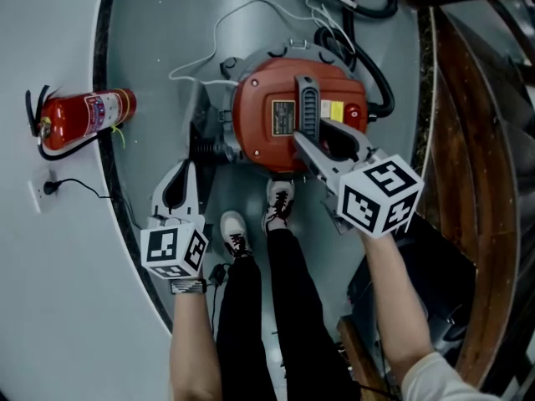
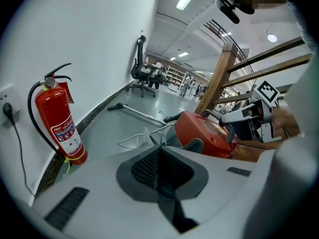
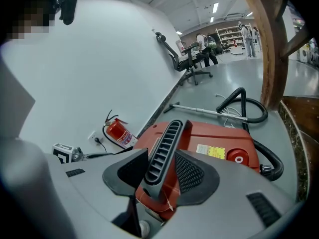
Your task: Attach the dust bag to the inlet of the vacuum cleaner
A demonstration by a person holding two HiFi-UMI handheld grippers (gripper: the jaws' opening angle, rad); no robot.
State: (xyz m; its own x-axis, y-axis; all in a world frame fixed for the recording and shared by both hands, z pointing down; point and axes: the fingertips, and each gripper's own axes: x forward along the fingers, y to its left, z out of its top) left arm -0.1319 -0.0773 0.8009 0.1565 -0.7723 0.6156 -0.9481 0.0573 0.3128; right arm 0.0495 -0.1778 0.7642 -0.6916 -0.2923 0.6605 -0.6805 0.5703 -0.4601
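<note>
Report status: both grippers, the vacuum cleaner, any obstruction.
Left gripper shut, empty. Right gripper open, jaws astride handle of vacuum cleaner. No dust bag in view.

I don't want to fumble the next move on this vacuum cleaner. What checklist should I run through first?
1. The right claw around the handle: ok, the handle stands between its open jaws, not gripped.
2. The left claw free: ok, shut with nothing in it.
3. A dust bag at hand: cannot tell, none shows in any view.
4. The inlet exposed: not ok, only the vacuum cleaner's closed red top shows.
5. The hose clear of the handle: ok, it loops off to the side.
</note>
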